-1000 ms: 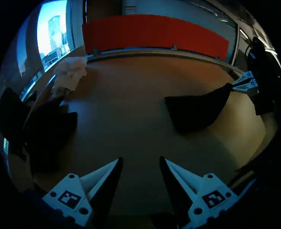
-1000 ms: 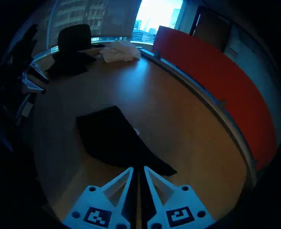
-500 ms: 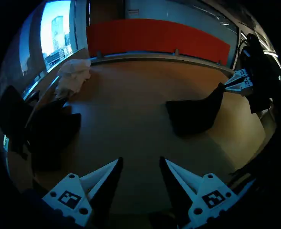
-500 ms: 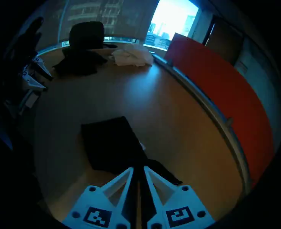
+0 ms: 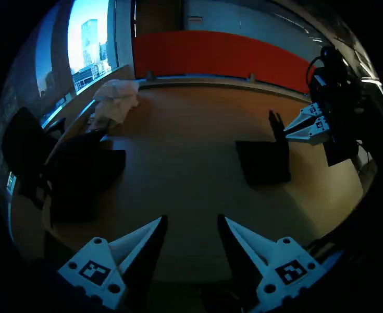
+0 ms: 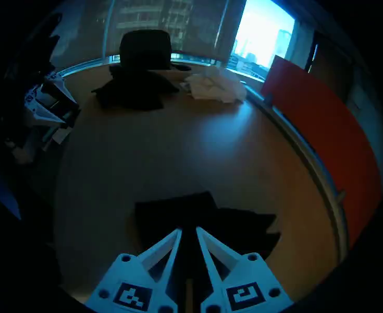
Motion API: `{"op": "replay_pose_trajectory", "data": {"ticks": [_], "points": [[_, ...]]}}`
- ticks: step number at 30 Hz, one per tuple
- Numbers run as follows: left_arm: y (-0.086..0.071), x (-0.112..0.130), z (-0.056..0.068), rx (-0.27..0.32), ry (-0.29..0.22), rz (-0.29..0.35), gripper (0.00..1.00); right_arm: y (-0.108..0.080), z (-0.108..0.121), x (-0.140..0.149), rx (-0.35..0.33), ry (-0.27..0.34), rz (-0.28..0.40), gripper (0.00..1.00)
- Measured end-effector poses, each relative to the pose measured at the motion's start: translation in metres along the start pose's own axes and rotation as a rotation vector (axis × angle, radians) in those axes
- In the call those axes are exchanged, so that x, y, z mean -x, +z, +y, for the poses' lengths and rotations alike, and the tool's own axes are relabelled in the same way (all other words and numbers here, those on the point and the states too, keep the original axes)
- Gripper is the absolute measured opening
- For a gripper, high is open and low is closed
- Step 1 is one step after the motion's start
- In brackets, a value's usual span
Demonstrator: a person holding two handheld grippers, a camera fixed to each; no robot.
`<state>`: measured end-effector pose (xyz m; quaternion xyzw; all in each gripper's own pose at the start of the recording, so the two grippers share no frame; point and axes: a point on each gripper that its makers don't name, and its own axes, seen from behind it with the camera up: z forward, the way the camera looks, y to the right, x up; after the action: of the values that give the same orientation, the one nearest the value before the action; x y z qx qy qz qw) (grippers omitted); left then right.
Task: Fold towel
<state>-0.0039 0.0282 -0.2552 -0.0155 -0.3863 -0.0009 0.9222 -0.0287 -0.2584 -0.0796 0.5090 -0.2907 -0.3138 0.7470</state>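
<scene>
The dark fabric towel [image 6: 212, 221] is lying on the wooden counter [image 6: 155, 156], directly beneath and just ahead of the right tool [image 6: 187, 250]. That tool's fingers are sitting almost together and, as I judge it, pinching one corner of the cloth. In the left gripper view that corner is standing up at the tool's tips while the rest is resting flat. The left tool [image 5: 191, 245] is hovering with its fingers apart and gripping nothing, and the towel is lying well away from it, ahead and to its right, so the right hand is the nearer one. From the right tool the towel's long axis is running side to side, across the fingers, not along them (the dim light is blurring its exact edges), with the broader part trailing off to the right. The fold is probably depending on carrying the raised corner over the flat part
</scene>
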Motion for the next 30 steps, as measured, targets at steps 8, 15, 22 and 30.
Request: {"op": "replay_pose_trajectory", "data": {"ticks": [8, 15, 22, 30], "points": [[-0.006, 0.006, -0.008, -0.022, -0.03, 0.001, 0.7, 0.026, -0.019, 0.008, -0.046, -0.001, -0.036, 0.03], [-0.006, 0.01, -0.007, -0.017, -0.039, -0.006, 0.7, 0.024, -0.021, 0.01, -0.047, 0.007, -0.042, 0.04], [-0.006, 0.011, -0.008, -0.02, -0.038, -0.01, 0.7, 0.02, -0.023, 0.009, -0.051, 0.02, -0.036, 0.17], [-0.008, 0.01, -0.008, -0.021, -0.035, -0.004, 0.7, 0.013, -0.025, 0.013, -0.044, 0.02, -0.039, 0.57]]}}
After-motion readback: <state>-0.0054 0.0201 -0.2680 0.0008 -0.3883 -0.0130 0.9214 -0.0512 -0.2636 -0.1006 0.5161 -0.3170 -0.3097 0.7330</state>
